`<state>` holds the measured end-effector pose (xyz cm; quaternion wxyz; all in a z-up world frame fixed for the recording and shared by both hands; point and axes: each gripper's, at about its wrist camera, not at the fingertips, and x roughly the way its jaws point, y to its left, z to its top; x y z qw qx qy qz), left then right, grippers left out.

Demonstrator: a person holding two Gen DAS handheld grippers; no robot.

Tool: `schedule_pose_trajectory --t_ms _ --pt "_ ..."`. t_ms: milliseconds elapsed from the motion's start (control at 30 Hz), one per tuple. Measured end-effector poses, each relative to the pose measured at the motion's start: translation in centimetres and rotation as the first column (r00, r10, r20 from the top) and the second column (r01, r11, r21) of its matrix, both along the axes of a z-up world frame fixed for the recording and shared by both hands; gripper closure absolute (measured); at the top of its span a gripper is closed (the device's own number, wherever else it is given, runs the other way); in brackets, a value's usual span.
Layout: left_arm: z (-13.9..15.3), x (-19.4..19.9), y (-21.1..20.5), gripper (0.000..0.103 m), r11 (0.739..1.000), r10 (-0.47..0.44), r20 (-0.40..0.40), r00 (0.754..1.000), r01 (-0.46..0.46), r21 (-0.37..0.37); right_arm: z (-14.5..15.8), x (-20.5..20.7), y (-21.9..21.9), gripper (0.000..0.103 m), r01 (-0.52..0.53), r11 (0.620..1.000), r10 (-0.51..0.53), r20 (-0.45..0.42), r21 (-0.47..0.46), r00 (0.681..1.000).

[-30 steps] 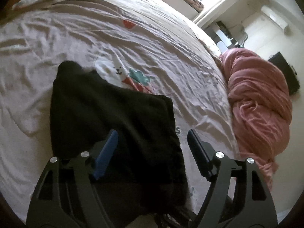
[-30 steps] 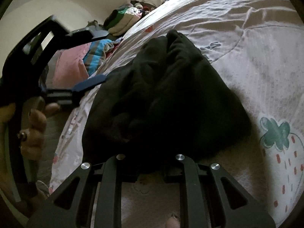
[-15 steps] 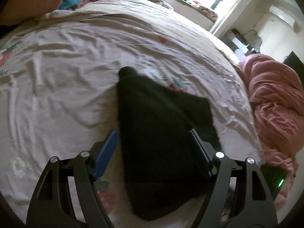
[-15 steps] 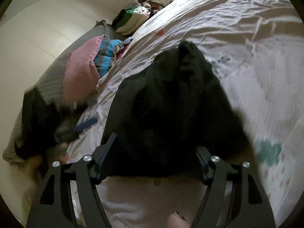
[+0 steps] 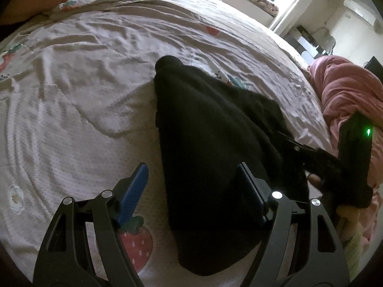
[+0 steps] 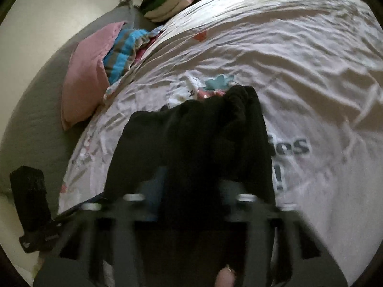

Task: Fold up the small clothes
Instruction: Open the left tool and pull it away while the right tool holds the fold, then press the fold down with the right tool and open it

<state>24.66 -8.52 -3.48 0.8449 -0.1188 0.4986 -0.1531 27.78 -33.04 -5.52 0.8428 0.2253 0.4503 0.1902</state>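
Note:
A small black garment (image 5: 210,129) lies on the pale printed bedsheet (image 5: 79,91), bunched into a long ridge. My left gripper (image 5: 191,169) hangs open just above the garment's near end, with the cloth under its right finger and bare sheet under its left one. In the right wrist view, my right gripper (image 6: 194,179) is blurred and its jaws are closing, with a fold of the black garment (image 6: 215,129) filling the gap between them. From the left wrist view, the right gripper (image 5: 287,143) bites the garment's right edge.
A pink blanket (image 5: 347,95) is heaped at the bed's right edge. A pink pillow (image 6: 86,71), a striped blue cloth (image 6: 124,50) and folded clothes (image 6: 165,2) lie along the far left side. Wrinkled sheet stretches left of the garment.
The right gripper opened wide and then narrowed again around a fold of the garment, pulling it back and up. The left gripper drifted, so the garment now sits right of its centre.

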Motion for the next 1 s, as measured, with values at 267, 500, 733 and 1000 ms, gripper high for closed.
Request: schedule_pose_trajectory --t_ms 267,500,733,1000 --pt "0.6 -0.7 -1.3 0.035 0.999 -0.042 0.02 0.999 0.042 -0.003 5.1 -0.9 0.0 0.086 -0.053 0.981 0.09 0.196 -0.185 0.976" --pt "0.2 -1.3 -2.8 0.035 0.996 -0.076 0.025 0.997 0.075 0.053 0.9 0.0 -1.3 0.084 -0.033 0.979 0.055 0.104 -0.201 0.993" --pt "0.2 -1.6 -2.9 0.034 0.995 -0.077 0.029 0.997 0.076 0.058 0.5 -0.5 -1.5 0.068 0.03 0.967 0.0 0.116 -0.252 0.993" --pt "0.5 -1.9 -2.9 0.034 0.996 -0.072 0.031 0.997 0.07 0.058 0.8 -1.6 -1.9 0.056 0.089 0.955 -0.058 0.117 -0.282 0.991"
